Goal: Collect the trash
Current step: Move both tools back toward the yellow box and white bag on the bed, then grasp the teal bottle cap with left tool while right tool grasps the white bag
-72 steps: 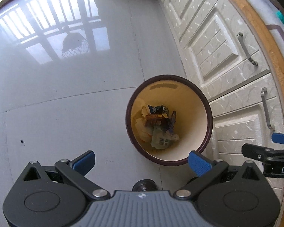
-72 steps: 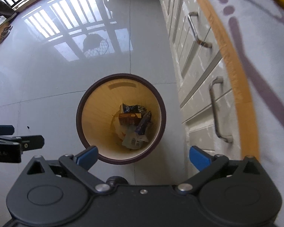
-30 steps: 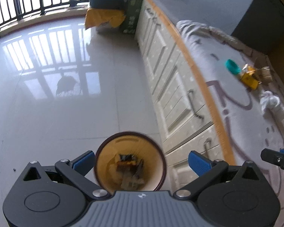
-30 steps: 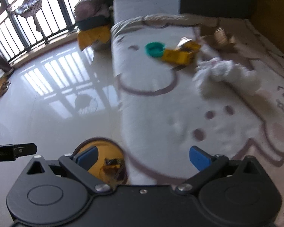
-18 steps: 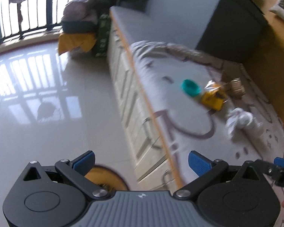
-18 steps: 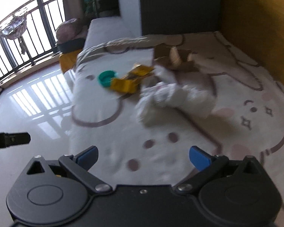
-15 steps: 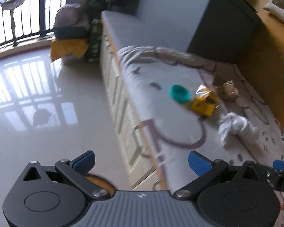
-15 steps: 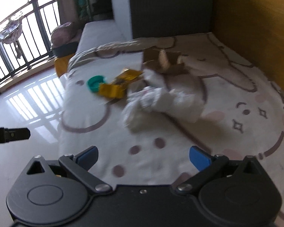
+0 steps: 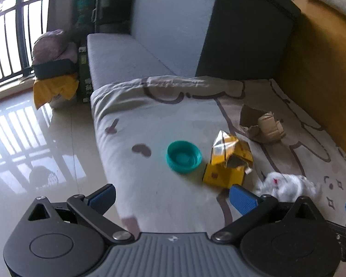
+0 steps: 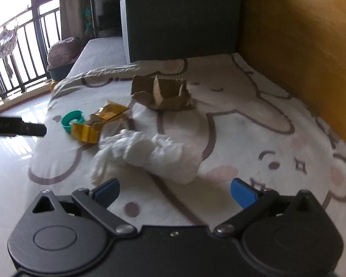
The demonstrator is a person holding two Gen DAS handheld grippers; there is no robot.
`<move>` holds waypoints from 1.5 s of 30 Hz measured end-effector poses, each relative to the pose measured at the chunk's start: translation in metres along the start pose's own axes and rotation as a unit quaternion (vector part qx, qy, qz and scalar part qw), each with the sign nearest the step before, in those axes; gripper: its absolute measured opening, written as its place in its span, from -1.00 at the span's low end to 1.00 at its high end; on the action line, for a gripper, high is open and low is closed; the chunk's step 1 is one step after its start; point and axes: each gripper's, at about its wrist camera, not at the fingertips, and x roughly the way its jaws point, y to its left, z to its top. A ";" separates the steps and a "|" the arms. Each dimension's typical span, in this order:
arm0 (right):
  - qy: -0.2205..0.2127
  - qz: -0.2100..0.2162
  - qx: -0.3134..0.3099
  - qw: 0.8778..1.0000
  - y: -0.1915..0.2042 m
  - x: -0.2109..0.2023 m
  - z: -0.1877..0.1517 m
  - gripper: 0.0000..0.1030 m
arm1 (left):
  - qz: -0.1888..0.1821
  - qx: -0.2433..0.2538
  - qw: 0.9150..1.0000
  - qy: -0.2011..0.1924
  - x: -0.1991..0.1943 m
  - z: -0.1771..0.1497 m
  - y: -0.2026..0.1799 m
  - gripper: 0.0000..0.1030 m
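My left gripper (image 9: 171, 195) has its jaws spread wide. Nothing sits between the blue pads (image 9: 241, 198) and they touch nothing. It hangs over the near edge of the cartoon-print blanket (image 9: 150, 115), where the blanket meets the glossy floor (image 9: 34, 150).

My right gripper (image 10: 174, 190) is likewise fully apart and empty. It hangs over the blanket just short of the crumpled white tissue (image 10: 150, 152), without contact.

Trash items, all lying on the blanket:
- Teal bottle cap (image 9: 184, 156), open side up, just beside the yellow wrapper.
- Torn yellow wrapper (image 9: 227, 161), foil interior showing; small dark marks on its face are too small to read.
- Crumpled white tissue, near the wrapper on the right-gripper side; a small red mark shows on it in the left wrist view.
- Torn brown cardboard piece (image 10: 165, 95), farthest from me, well apart from the cap.

In the right wrist view the tip of my left gripper enters from the left edge; its white lettering is blurred and unreadable. No other brand or label can be read in either view.
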 end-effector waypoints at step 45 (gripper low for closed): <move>0.004 0.119 -0.393 0.912 0.046 0.055 0.010 -0.15 | -0.063 0.182 0.981 -0.017 0.083 0.017 -0.013 -0.02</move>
